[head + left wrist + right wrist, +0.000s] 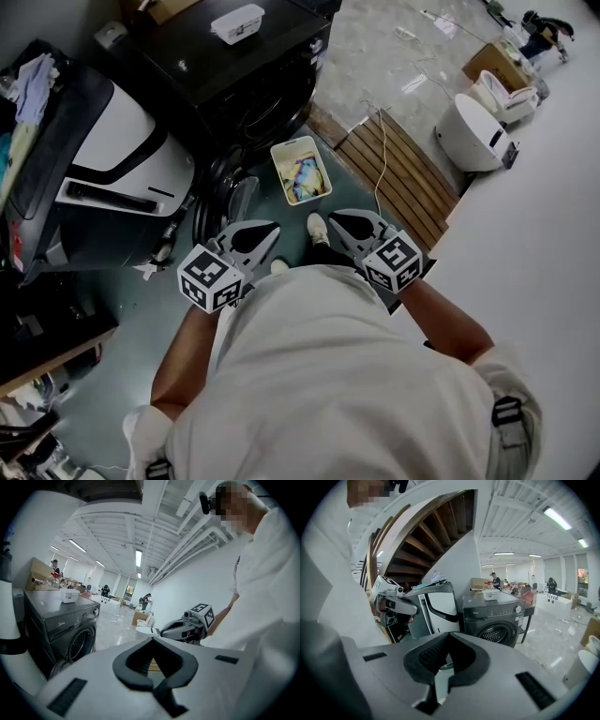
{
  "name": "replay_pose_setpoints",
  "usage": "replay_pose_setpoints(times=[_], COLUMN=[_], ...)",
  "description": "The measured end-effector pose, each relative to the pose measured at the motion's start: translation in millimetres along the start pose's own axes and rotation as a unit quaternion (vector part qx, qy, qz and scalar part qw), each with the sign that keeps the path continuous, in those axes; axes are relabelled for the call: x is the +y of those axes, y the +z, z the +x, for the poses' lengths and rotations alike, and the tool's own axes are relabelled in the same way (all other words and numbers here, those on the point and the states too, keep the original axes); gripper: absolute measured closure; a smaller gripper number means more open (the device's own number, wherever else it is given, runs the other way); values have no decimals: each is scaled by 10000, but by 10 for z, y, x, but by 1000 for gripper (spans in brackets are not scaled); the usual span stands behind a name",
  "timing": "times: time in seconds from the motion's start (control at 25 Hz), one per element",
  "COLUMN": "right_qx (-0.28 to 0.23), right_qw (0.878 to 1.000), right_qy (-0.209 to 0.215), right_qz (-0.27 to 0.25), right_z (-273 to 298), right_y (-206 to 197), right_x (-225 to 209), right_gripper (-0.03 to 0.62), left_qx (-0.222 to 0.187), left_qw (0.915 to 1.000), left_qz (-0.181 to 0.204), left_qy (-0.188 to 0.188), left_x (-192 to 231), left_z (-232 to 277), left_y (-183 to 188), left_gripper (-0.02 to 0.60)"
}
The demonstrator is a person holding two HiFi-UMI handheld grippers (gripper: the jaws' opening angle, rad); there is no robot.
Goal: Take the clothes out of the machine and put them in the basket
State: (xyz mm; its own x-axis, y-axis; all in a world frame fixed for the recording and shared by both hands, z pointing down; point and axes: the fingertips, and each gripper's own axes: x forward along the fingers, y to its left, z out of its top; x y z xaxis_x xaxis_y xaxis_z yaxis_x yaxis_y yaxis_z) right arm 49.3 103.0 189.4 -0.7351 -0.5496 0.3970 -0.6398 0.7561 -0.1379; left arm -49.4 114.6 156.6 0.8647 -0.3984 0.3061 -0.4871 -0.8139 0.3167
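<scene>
Both grippers are up at my waist, off the work. My left gripper (pixel 270 232) has its jaws closed tip to tip with nothing between them. Only floor and a wooden slatted platform (pixel 403 173) show through the loop of the pads. My right gripper (pixel 335 222) is the same, jaws together and empty, aimed roughly toward the machine (pixel 234 75). The 2 grippers sit side by side, near each other but not touching. The basket (pixel 278 173) stands on the floor just in front of the machine and beyond my shoe (pixel 319 227). Colourful clothes (pixel 305 176) already lie inside it. The machine door (pixel 228 192) looks swung open low at the front. I can't see into the drum from any view, so I can't tell whether anything is left inside. My read is that this is the gap after a drop: 1 load is in the basket and neither gripper carries anything. If the drum holds more, the next move means bending down, opening 1 set of jaws wide, and reaching through the door opening. I'd pinch a fold of fabric there rather than the door rim. If the drum is bare, the task is done.
</scene>
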Motion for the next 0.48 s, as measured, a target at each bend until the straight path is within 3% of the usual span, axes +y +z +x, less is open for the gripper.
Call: replay_pose_setpoints(times=[0.48], right_qx=[8], right_qw=[9999], right_qy=[64], right_qz=[-146], right_z=[36], right_y=[82], right_x=[81], right_gripper=[589], left_qx=[-53], left_qw=[9999], left_qz=[-68], left_qy=[107], left_x=[5], left_z=[-148], left_y=[-74], left_gripper=[584])
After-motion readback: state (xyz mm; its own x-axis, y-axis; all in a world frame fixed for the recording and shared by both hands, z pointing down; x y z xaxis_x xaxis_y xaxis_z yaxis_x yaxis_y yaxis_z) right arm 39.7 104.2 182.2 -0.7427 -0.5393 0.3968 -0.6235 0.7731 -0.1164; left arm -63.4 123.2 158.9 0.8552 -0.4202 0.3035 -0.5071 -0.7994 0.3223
